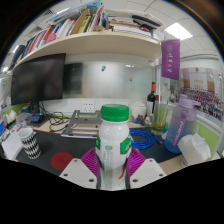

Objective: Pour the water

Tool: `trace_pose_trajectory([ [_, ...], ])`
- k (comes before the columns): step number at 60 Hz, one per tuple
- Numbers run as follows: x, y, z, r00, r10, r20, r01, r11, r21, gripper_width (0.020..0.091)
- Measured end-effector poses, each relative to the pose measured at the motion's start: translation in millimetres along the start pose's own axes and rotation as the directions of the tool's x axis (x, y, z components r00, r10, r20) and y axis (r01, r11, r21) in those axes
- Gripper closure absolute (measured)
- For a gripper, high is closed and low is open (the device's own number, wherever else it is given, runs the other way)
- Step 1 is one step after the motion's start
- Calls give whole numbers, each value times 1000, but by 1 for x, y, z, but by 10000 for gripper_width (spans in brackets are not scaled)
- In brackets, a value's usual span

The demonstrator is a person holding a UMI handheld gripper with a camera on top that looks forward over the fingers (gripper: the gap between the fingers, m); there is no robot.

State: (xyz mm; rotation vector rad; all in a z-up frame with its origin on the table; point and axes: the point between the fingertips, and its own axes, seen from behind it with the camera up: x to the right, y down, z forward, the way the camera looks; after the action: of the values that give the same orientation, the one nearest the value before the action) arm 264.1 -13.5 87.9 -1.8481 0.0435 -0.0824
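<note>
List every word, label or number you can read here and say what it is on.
None is legible.
Bottle, between the claw fingers: green label marks, unreadable.
Purple banner on the wall: white print, too small.
Book spines on the shelf: blurred.

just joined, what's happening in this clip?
A handheld gripper has its jaws closed on a white bottle with a green cap, held upright between the purple pads. The cap is on, so no pouring yet. Ahead is a cluttered desk with a monitor, a black-and-white patterned cup and a translucent purple bottle. A bookshelf runs overhead.
</note>
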Motion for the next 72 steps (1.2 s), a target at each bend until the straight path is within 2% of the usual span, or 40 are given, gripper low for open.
trace_pose_trajectory([
  [13, -20, -12, 6, 988, -154, 25, 156, 986, -55, 780],
  [21, -57, -36, 8, 916, -394, 78, 399, 913, -83, 781],
  [30, -99, -61, 14, 675, -728, 119, 738, 670, -86, 758],
  [38, -135, -80, 23, 383, -915, 128, 924, 379, -54, 748],
  [49, -181, -78, 26, 38, -992, 122, 999, 35, -23, 749],
  [62, -211, -66, 36, -317, -941, 118, 948, -316, 27, 750],
  [72, -211, -63, 41, -424, -898, 122, 904, -427, 4, 751],
])
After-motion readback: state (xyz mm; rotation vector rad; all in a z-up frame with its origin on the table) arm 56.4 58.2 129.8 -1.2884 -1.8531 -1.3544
